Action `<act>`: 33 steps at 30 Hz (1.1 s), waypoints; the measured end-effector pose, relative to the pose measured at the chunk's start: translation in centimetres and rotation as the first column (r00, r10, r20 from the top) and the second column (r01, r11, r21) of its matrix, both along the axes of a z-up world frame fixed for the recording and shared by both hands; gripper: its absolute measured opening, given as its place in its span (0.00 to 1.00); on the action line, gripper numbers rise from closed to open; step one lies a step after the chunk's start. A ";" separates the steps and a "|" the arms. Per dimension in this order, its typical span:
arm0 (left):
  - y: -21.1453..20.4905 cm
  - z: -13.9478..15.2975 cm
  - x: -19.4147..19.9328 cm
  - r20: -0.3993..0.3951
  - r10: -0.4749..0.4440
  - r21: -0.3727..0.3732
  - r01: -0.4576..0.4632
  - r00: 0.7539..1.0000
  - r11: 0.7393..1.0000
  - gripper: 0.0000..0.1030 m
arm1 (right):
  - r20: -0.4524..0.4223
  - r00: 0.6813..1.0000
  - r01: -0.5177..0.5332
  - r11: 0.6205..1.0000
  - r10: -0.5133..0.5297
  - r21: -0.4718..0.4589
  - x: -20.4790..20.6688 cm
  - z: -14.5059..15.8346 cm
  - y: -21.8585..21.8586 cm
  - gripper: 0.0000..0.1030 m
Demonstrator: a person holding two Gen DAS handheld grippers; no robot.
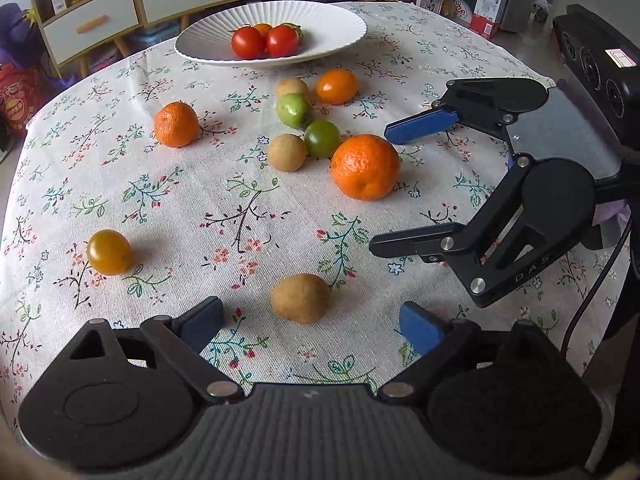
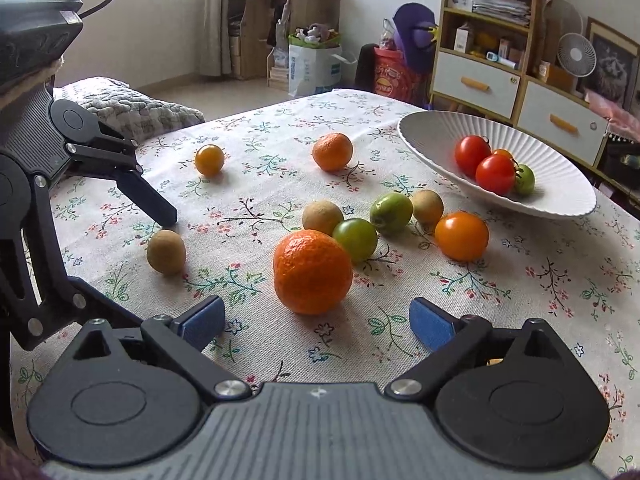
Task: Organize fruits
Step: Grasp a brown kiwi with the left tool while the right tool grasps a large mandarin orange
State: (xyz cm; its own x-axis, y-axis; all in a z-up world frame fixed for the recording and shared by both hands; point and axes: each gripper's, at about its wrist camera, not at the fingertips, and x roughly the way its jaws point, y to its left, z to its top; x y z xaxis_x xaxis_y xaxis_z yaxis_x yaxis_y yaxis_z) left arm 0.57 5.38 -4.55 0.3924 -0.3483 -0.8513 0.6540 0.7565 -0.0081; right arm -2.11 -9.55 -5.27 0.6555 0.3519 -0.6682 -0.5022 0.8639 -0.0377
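- Floral cloth [image 1: 248,216] is covering the desk, and fruits are lying scattered over it.
- White ribbed plate [image 1: 320,20] is sitting at the far side of the desk, holding two red tomatoes [image 1: 264,42], an orange one behind them and a green one [image 2: 525,179] beside them.
- Left tool [image 1: 312,322] is hanging released, its blue pads standing wide on either side of a brown kiwi [image 1: 300,298] without touching it.
- Right tool [image 2: 316,322] is likewise spreading its pads wide; a big mandarin [image 2: 313,272] is sitting just ahead of the gap, untouched.
- Just behind that mandarin, a cluster is lying close together: two green fruits [image 2: 355,239], two brown kiwis [image 2: 322,216] and an orange tomato [image 2: 462,235].
- Smaller mandarin [image 1: 176,124] is resting alone, well apart from the cluster, on the left in the left wrist view.
- Yellow-orange tomato [image 1: 109,252] is lying by itself near the left edge of the cloth in that same view.
- Drawers and shelves are standing beyond the desk.
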 end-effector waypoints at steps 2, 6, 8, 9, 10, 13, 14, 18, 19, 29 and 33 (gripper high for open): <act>0.1 0.2 0.0 0.005 0.001 -0.013 -0.001 1.000 1.000 0.80 | 0.004 1.000 -0.006 1.000 0.006 0.001 0.1 0.2 0.2 0.79; 0.2 0.5 0.2 0.001 0.009 -0.031 -0.009 1.000 0.999 0.64 | 0.008 1.000 -0.009 1.000 0.008 0.007 0.2 0.4 0.4 0.65; 0.3 0.7 0.2 -0.003 0.009 -0.032 -0.009 1.000 0.999 0.57 | 0.008 1.000 -0.007 1.000 0.007 0.011 0.3 0.5 0.4 0.59; 0.4 0.8 0.2 -0.006 0.010 -0.032 -0.011 1.000 0.999 0.52 | 0.007 1.000 -0.005 1.000 0.005 0.013 0.3 0.6 0.4 0.57; 0.4 0.8 0.2 -0.010 0.012 -0.033 -0.012 1.000 0.999 0.50 | 0.007 1.000 -0.001 1.000 0.001 0.016 0.4 0.6 0.3 0.56; 0.5 0.9 0.2 -0.017 0.015 -0.032 -0.015 1.000 0.999 0.43 | 0.005 1.000 0.011 1.000 -0.011 0.026 0.5 0.8 0.1 0.52; 0.5 0.9 0.1 -0.017 0.013 -0.031 -0.014 1.000 0.999 0.40 | 0.004 1.000 0.017 0.999 -0.017 0.030 0.6 0.9 0.0 0.50; 0.5 1.0 0.1 -0.013 0.019 -0.027 -0.019 1.000 0.999 0.26 | -0.012 1.000 0.025 0.998 -0.025 0.052 0.9 1.0 -0.3 0.41; 0.6 1.0 0.2 -0.015 0.023 -0.030 -0.023 1.000 0.999 0.26 | -0.017 1.000 0.025 0.998 -0.024 0.058 0.9 1.0 -0.3 0.39; 0.8 1.2 0.7 -0.007 0.094 -0.071 -0.095 0.996 0.993 0.26 | -0.034 0.999 0.021 0.996 -0.018 0.084 1.1 1.6 -0.4 0.34; 0.9 1.4 1.0 0.000 0.121 -0.080 -0.121 0.993 0.989 0.26 | -0.040 0.999 0.037 0.994 -0.033 0.098 1.4 2.0 -0.7 0.33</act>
State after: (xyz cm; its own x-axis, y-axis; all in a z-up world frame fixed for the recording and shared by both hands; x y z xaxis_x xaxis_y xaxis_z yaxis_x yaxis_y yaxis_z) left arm 1.55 6.30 -3.17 0.4402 -0.3645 -0.8206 0.5580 0.8270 -0.0680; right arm -0.76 -10.23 -3.24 0.6429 0.3951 -0.6562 -0.4713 0.8794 0.0677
